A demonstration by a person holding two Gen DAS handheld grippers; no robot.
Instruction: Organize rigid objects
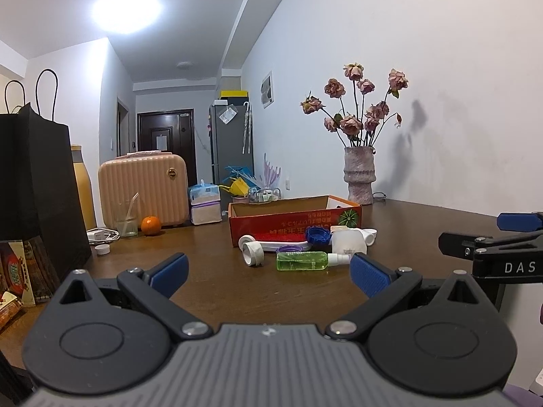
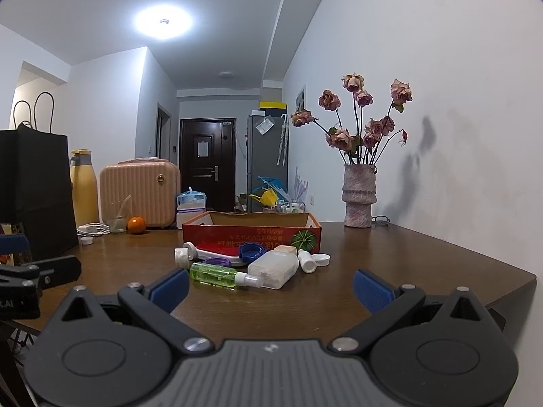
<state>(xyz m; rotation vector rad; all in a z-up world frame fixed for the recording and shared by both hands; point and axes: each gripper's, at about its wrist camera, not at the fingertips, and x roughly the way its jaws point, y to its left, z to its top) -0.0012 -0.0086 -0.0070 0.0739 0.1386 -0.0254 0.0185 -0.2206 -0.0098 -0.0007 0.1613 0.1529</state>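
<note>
Green bottle (image 2: 213,273) is lying on its side on the brown table (image 2: 424,264), ahead of the right gripper (image 2: 270,288), nearer its left finger (image 2: 169,288). Touching it seems to be a clear white bottle (image 2: 275,268), with a blue cap (image 2: 251,250) behind. The red cardboard box (image 2: 251,234) is sitting beyond them. Both the right gripper and the left gripper (image 1: 268,269) are gaping wide, holding nothing.

Glaring ceiling lamp (image 1: 126,6), soft wall shadows, perhaps slight blur, warped edges
</note>
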